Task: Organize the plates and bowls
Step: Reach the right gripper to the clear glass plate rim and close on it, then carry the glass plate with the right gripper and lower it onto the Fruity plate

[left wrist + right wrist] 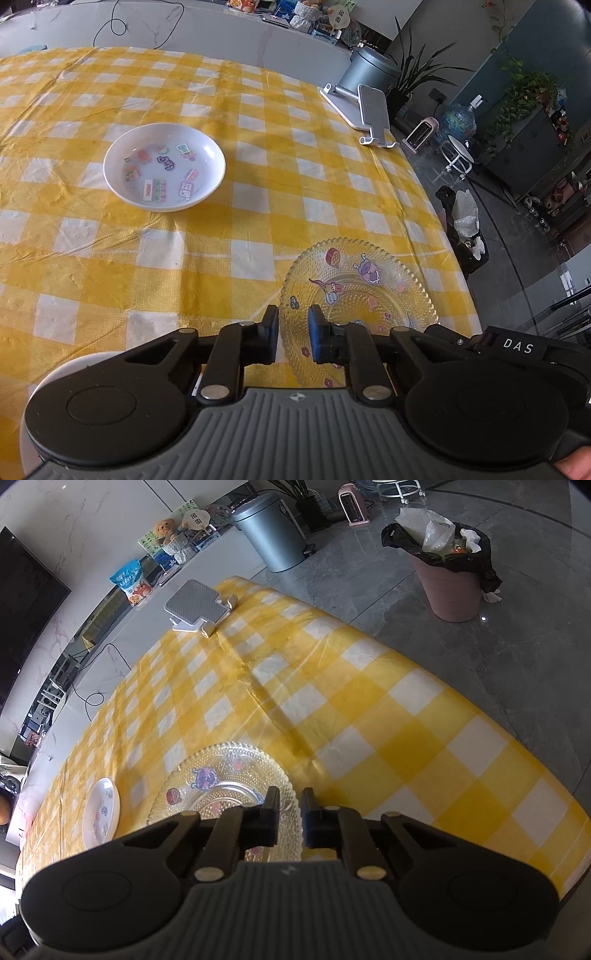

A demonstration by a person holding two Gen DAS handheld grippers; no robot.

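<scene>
1. Left wrist view: our left gripper (293, 334) hangs low over the near part of the table, its two blue-padded fingers (317, 339) set a narrow gap apart. The near left rim of the glass plate (364, 291) shows in that gap. We cannot tell whether the pads touch the rim.
2. The glass plate lies flat on the yellow checked tablecloth (229, 206), close to the table's right edge, cartoon stickers showing through it.
3. The white bowl (164, 166) sits well apart from it, further out and to the left, upright, stickers on its inside.
4. A white phone stand (373, 114) is at the far right corner of the cloth.
5. Right wrist view: our right gripper (290, 816) hovers over the same glass plate (221, 786); its fingers are a small gap apart, and the plate's right rim shows between and below them. Contact cannot be told.
6. The white bowl (101, 812) lies just left of the plate, apart from it.
7. The phone stand (195, 607) is at the far edge; on the floor beyond are a grey bin (275, 535) and a pink bin (454, 583) lined with a black bag.
</scene>
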